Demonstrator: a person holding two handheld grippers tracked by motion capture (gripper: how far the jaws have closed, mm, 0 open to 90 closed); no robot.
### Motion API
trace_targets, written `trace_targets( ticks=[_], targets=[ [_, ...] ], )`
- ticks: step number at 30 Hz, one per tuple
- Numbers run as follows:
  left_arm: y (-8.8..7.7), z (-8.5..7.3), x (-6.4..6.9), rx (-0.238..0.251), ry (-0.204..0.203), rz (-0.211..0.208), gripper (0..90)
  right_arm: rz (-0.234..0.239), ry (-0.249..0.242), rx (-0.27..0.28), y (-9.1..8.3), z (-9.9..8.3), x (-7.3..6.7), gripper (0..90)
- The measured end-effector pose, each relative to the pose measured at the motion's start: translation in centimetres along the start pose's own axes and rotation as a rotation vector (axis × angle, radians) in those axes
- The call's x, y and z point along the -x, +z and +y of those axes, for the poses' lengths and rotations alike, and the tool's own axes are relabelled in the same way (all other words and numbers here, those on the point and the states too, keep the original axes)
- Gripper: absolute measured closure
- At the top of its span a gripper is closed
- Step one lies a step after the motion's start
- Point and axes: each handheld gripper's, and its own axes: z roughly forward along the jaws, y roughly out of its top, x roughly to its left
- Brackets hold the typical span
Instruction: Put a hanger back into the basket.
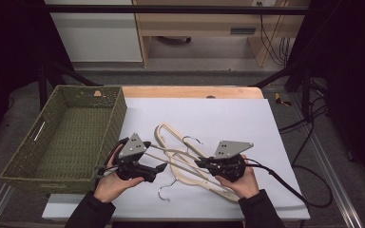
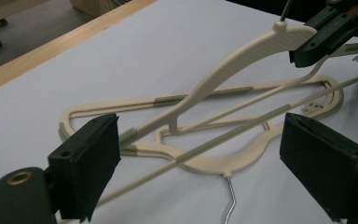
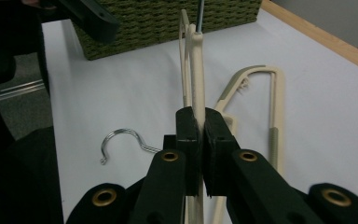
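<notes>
Two hangers, upper hanger [image 3: 196, 70] clenched in right fingers [image 3: 200, 135], pointing basketward, left fingers [image 2: 200, 163] released.

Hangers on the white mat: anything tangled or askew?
Yes. The lifted hanger in the right claw slants up, its lower end crossing the flat hanger on the mat. Nothing looks broken.

White mat [image 1: 228, 114] lies bare across its far half and far-right corner; open passage there. Left side blocked by the woven basket [image 1: 64, 137], walls upright, its right wall just beside the left gripper [image 1: 158, 168]. Centre near: two cream hangers crossed, the lifted hanger [image 1: 180, 164] slanting between both grippers, the flat hanger [image 1: 171, 137] under it. Loose wire hook [image 1: 165, 191] on the near mat between the hands. Right gripper [image 1: 200, 163] trails a cable [image 1: 285, 183] across the near-right corner.
</notes>
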Motion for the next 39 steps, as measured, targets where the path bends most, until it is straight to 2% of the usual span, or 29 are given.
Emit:
trace_targets(
  ticks=[1,2,3,4,5,7,9,11,14,17,19,21,22,24,28,29,31,32,33,36,37,38,39],
  targets=[
    [0.7,0.1,0.1,-0.021,0.018,-0.023,14.7,0.008,0.004,-0.001,0.1,0.0,-0.1,86.9],
    [0.7,0.1,0.1,-0.021,0.018,-0.023,16.5,0.017,0.0,0.002,0.1,-0.1,-0.2,86.9],
    [1.4,0.2,0.3,-0.047,0.044,-0.044,18.4,0.023,0.0,0.002,0.1,-0.1,-0.3,86.9],
    [1.4,0.2,0.3,-0.047,0.044,-0.044,21.1,0.023,0.0,0.002,0.1,-0.1,-0.3,86.9],
    [2.0,0.2,0.6,-0.058,0.078,-0.051,23.6,0.035,-0.002,0.001,0.2,-0.1,-0.4,87.0],
    [2.4,0.3,0.8,-0.061,0.092,-0.072,34.3,0.042,-0.003,-0.006,0.3,-0.1,-0.6,86.9],
    [2.6,0.3,0.8,-0.063,0.093,-0.08,37.0,0.047,-0.009,-0.009,0.4,-0.1,-0.7,87.0],
    [3.1,0.4,1.1,-0.087,0.121,-0.083,47.3,0.058,-0.012,-0.021,0.7,0.0,-0.9,87.0],
    [3.2,0.4,1.2,-0.091,0.133,-0.077,61.0,0.071,-0.014,-0.029,0.8,0.0,-1.0,86.9],
    [3.2,0.3,1.2,-0.118,0.139,-0.085,65.5,0.085,-0.014,-0.039,0.9,-0.1,-1.1,86.9],
    [3.1,0.2,1.5,-0.148,0.164,-0.075,67.8,0.09,-0.017,-0.051,1.1,-0.2,-1.0,86.1],
    [3.1,0.1,1.6,-0.152,0.169,-0.075,69.2,0.082,-0.019,-0.053,1.2,-0.2,-1.1,85.3],
    [3.0,0.0,1.7,-0.15,0.168,-0.09,73.3,0.037,-0.028,-0.058,1.2,-0.2,-1.1,82.0],
    [2.9,-0.1,1.8,-0.149,0.164,-0.102,76.9,-0.002,-0.032,-0.058,1.2,-0.2,-1.0,78.9],
    [2.5,-0.3,2.2,-0.14,0.142,-0.116,79.5,-0.029,-0.04,-0.052,1.2,-0.2,-1.1,75.5],
    [2.4,-0.4,2.3,-0.14,0.135,-0.126,80.6,-0.055,-0.046,-0.041,1.3,-0.3,-1.1,70.7],
    [2.3,-0.5,2.6,-0.14,0.128,-0.15,81.7,-0.066,-0.045,-0.036,1.3,-0.3,-1.1,68.2],
    [2.3,-0.6,2.8,-0.132,0.114,-0.163,83.7,-0.081,-0.04,-0.035,1.3,-0.3,-1.1,63.3],
    [2.2,-0.6,2.9,-0.142,0.118,-0.19,84.9,-0.095,-0.039,-0.033,1.4,-0.3,-1.1,60.6],
    [2.1,-0.5,3.4,-0.135,0.1,-0.186,86.7,-0.13,-0.037,-0.035,1.5,-0.4,-1.2,54.7],
    [2.0,-0.6,3.5,-0.13,0.083,-0.179,86.7,-0.125,-0.032,-0.035,1.5,-0.4,-1.1,53.2],
    [2.0,-0.6,3.5,-0.13,0.083,-0.179,86.7,-0.125,-0.032,-0.035,1.5,-0.4,-1.1,53.2],
    [1.7,-0.7,3.3,-0.108,0.048,-0.182,86.7,-0.134,-0.033,-0.024,1.4,-0.4,-1.2,47.3]
  ],
)
